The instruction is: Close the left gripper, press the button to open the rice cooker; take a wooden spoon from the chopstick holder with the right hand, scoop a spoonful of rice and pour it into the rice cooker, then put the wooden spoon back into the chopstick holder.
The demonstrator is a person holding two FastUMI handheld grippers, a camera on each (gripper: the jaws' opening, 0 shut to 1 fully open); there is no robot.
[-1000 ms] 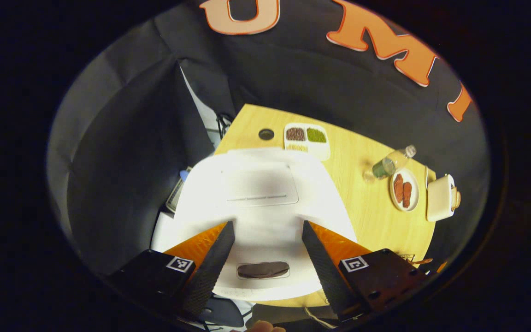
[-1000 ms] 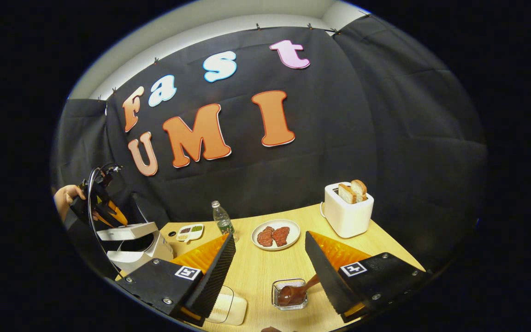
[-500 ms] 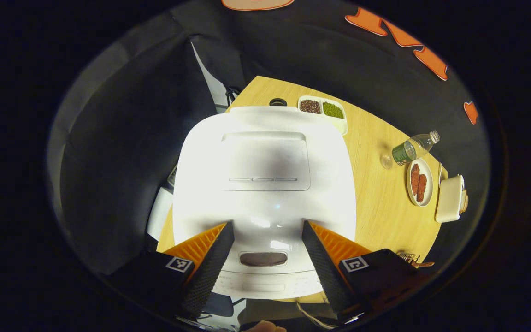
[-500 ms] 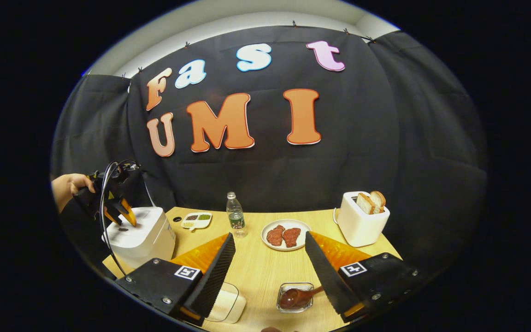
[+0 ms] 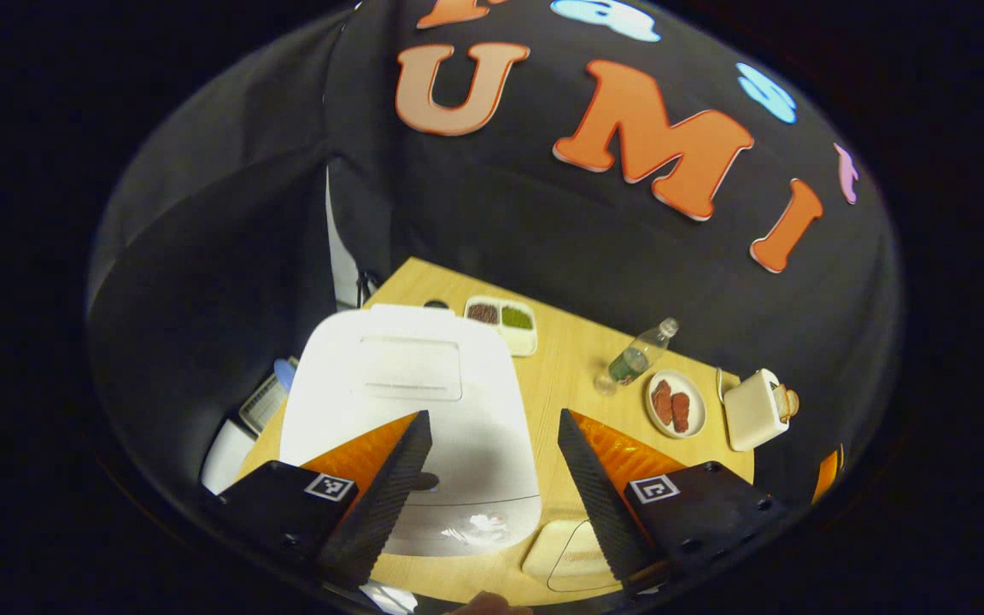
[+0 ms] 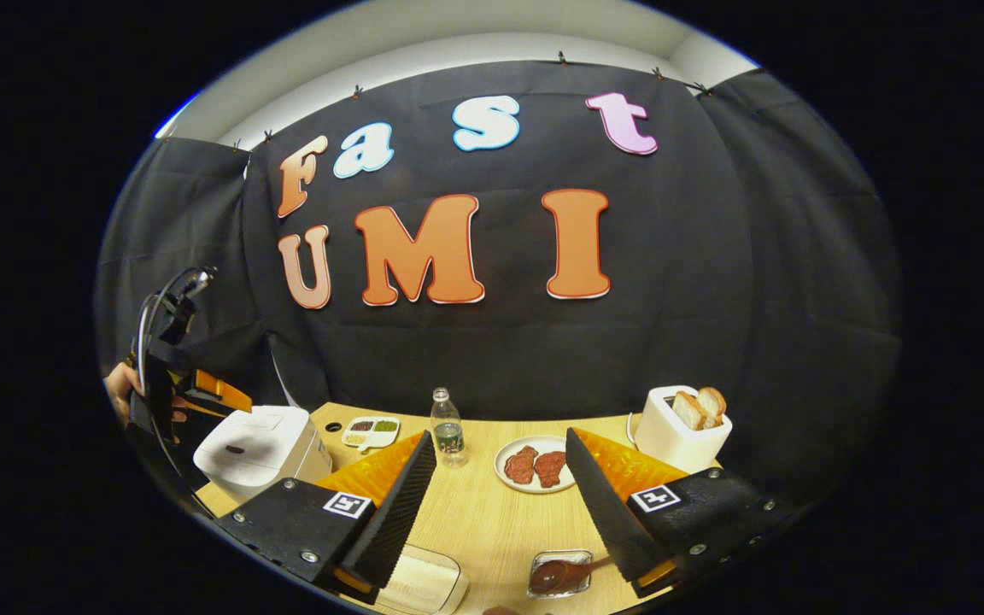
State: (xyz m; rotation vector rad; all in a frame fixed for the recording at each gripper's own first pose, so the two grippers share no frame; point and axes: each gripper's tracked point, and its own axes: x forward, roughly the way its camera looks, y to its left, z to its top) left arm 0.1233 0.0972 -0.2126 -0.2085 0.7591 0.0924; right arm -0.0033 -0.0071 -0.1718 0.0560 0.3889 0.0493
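Left gripper (image 5: 492, 444): jaws wide apart, holding nothing, above the rice cooker (image 5: 411, 410), lid down, at 7 o'clock in its view. Right gripper (image 6: 499, 468): spread wide, empty. Wooden spoon (image 6: 562, 573) lies in the glass chopstick holder (image 6: 560, 571) on the table (image 6: 483, 521) at 6 o'clock.

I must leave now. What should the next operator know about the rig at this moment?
Left gripper: open, above the rice cooker, touching nothing.
Right gripper: open, empty, above the table.
Rice cooker lid is shut; its button is on top.
Wooden spoon rests in the glass chopstick holder, near the right gripper.
Done: nothing visible.
Left: close left gripper, press button, then scoop rice, pour, return spoon.
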